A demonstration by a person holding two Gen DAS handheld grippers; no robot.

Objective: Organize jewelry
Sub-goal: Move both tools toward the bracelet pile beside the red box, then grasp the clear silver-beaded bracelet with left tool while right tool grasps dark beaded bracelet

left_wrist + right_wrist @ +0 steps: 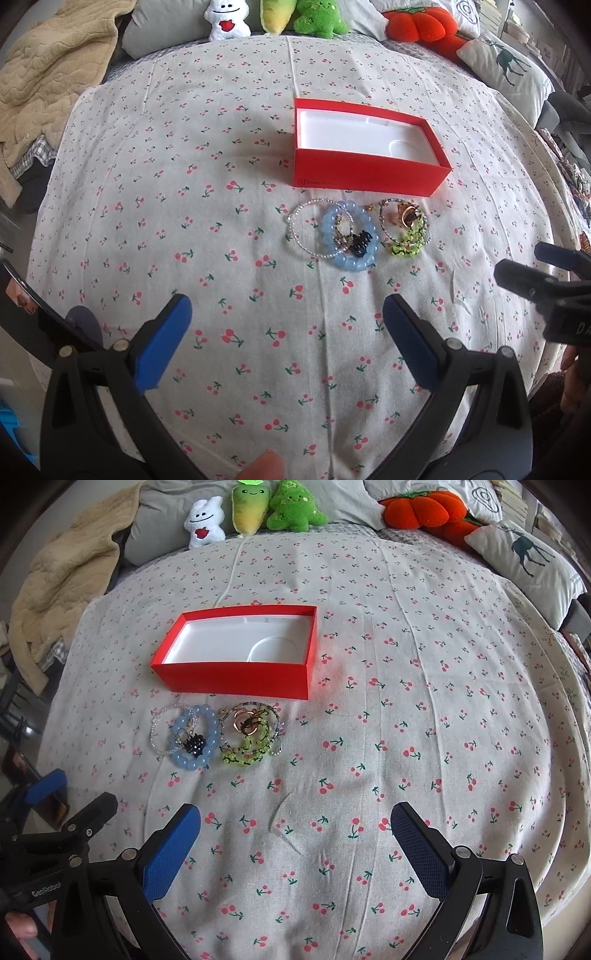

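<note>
An open red box with a white empty inside lies on the cherry-print sheet. Just in front of it lies a pile of jewelry: a blue bead bracelet, a clear bead bracelet, a green bead bracelet, gold rings and a black charm. My left gripper is open and empty, short of the pile. My right gripper is open and empty, right of the pile. The right gripper also shows at the left wrist view's right edge.
Plush toys and an orange plush pumpkin line the far edge of the bed. A beige blanket lies at the far left. A deer-print pillow lies at the far right. The cherry-print sheet covers the bed.
</note>
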